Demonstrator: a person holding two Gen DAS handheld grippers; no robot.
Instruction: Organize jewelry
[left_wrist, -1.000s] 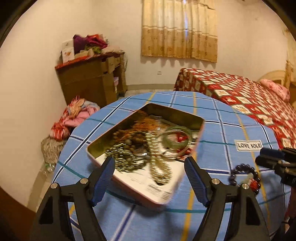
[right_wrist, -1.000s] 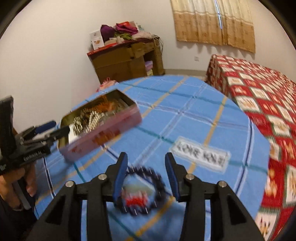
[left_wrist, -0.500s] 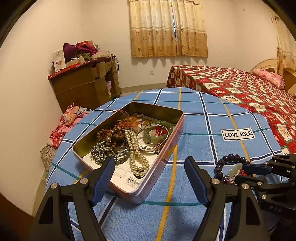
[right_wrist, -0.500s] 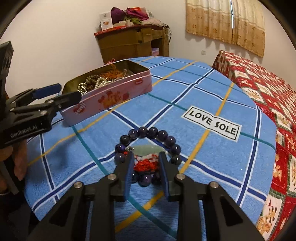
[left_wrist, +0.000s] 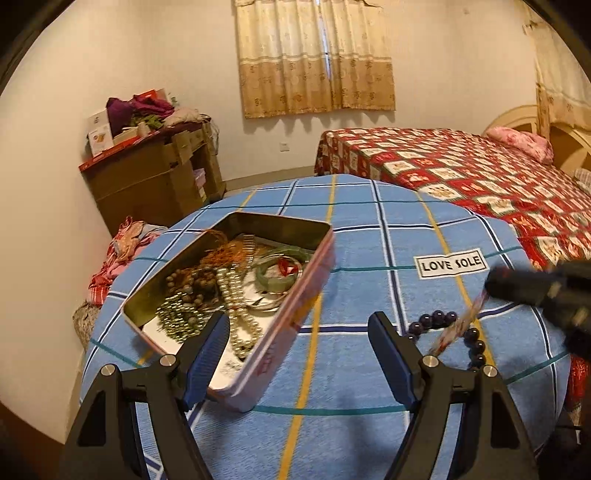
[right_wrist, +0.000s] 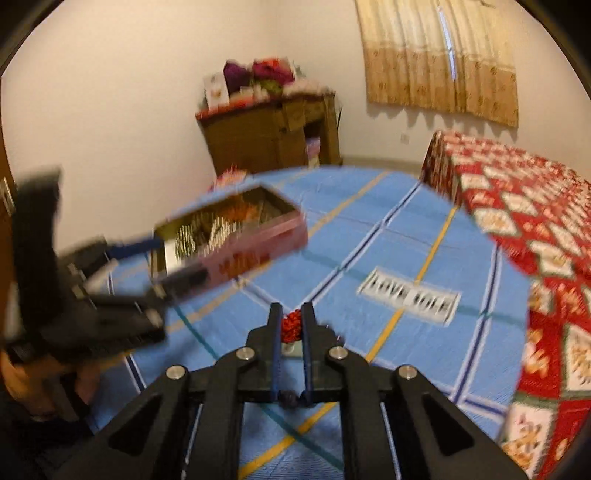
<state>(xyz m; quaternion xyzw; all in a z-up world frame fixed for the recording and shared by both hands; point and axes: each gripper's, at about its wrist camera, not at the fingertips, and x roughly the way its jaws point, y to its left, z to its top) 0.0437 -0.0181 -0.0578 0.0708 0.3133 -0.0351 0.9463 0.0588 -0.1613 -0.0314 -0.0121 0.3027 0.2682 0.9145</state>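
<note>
a: bracelet of dark round beads, near right of the desk, with a red tassel knotted to it. where's the grip?

b: the right gripper has just been closing its jaws and they now stand narrow, pinched on that red tassel. in the left wrist view the tassel stretches taut up to it while most of the beads lie on the blue checked cloth.

a: so the loop trails?

b: i'd expect so. strung beads are limp; they'll dangle and swing under the tassel. light, though, no strain. the beads themselves are hard and slick, so pinching one would likely let it squirt out. the soft knot is the better hold.

a: and the left gripper?

b: jaws wide, nothing between the pads. its left finger sits over the near corner of the pink tin; whether it touches, i can't tell.

a: the tin's where?

b: left of the bracelet, well apart, lid off, already holding pearls, wooden beads and a green bangle. that heap tangles easily, so the bracelet wants lowering in, not dropping.
</note>
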